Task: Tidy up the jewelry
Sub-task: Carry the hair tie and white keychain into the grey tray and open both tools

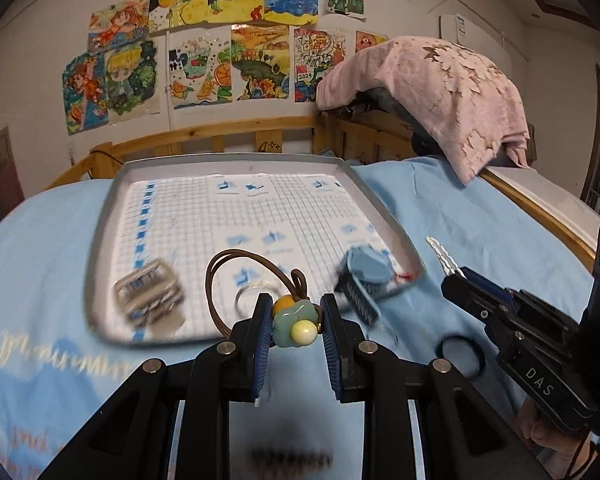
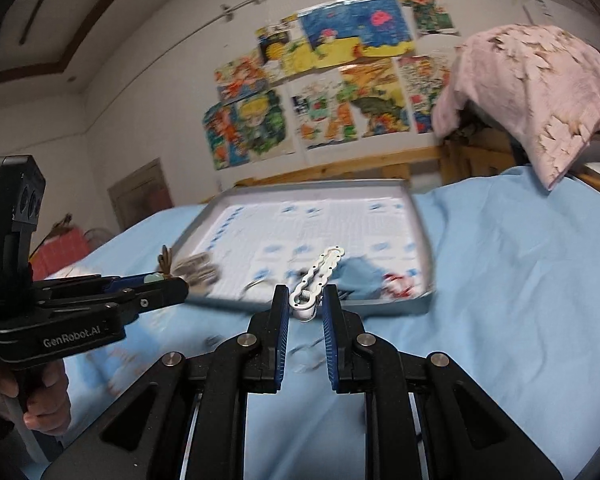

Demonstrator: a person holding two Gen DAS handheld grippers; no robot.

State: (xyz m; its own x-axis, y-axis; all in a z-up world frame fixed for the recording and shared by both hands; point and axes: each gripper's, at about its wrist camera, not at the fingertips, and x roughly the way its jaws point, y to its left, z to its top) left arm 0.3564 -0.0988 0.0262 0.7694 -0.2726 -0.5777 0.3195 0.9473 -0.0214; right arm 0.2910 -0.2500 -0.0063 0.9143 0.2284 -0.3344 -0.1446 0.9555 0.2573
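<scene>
My left gripper [image 1: 293,320] is shut on a hair tie's green-and-yellow bead charm [image 1: 293,326]; its brown elastic loop [image 1: 219,276] stands up over the near edge of a grey tray [image 1: 99,240] lined with gridded paper. My right gripper [image 2: 304,306] is shut on the hinge end of a white wavy hair clip [image 2: 320,272], held above the blue sheet just short of the tray [image 2: 424,240]. In the tray lie a silvery clip [image 1: 147,292], a blue hair claw [image 1: 366,268] and a thin ring [image 1: 245,292]. The right gripper [image 1: 454,276] also shows at the right of the left wrist view, and the left gripper [image 2: 179,284] at the left of the right wrist view.
A black hair band [image 1: 460,354] lies on the light blue bedsheet [image 1: 480,220] to the right of the tray. A wooden bed rail [image 1: 219,132] runs behind, with a pink cloth [image 1: 452,92] draped at the right. Drawings cover the wall [image 1: 227,40].
</scene>
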